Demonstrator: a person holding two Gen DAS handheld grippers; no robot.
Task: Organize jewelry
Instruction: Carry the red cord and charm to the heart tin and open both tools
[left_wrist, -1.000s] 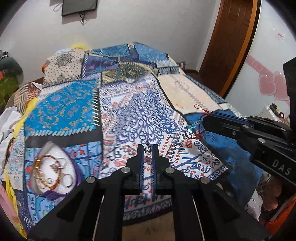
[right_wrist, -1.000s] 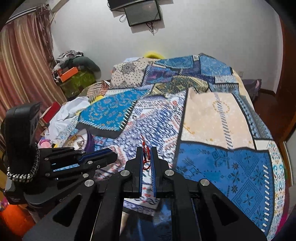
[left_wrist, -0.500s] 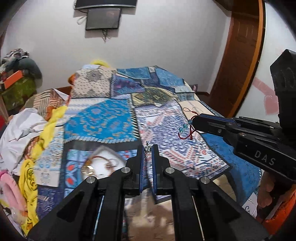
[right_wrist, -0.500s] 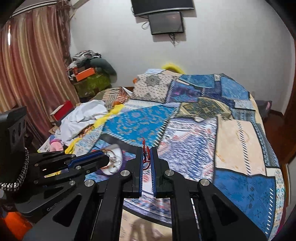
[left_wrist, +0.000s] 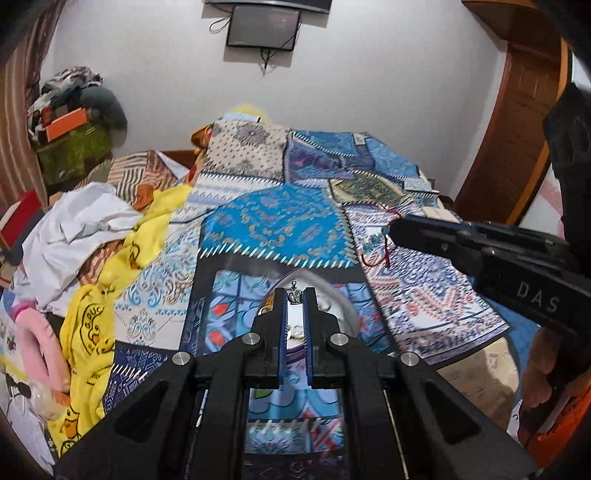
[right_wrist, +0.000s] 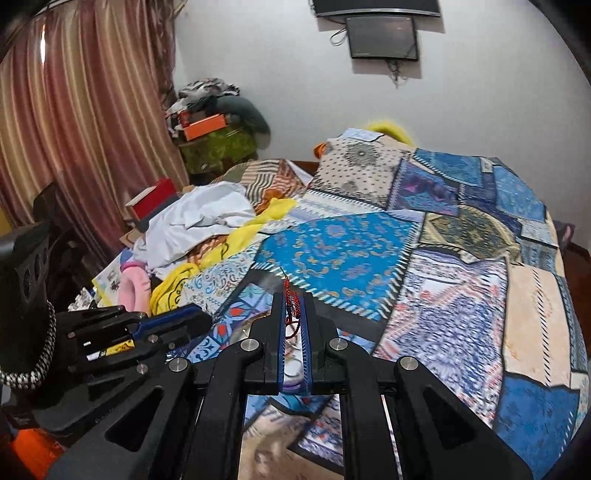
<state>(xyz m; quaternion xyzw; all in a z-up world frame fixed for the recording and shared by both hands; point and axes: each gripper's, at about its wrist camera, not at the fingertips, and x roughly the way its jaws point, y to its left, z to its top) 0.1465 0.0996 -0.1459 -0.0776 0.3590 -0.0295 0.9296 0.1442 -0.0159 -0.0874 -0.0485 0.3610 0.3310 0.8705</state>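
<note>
My left gripper is shut on a small silver pendant and holds it just above a white jewelry dish on the patterned bedspread. My right gripper is shut on a red cord bracelet, whose loop hangs between the fingers; in the left wrist view that gripper reaches in from the right with the red cord dangling. The dish lies partly hidden below the right gripper's fingers. The left gripper shows at the left of the right wrist view.
A patchwork blue bedspread covers the bed. A pile of white, yellow and pink clothes lies at its left edge. A wooden door stands at the right, curtains at the left, a screen on the far wall.
Both grippers have swung left over the bed. The white dish has come from the left to directly under the left gripper's fingertips. Both remain shut on their pieces.
</note>
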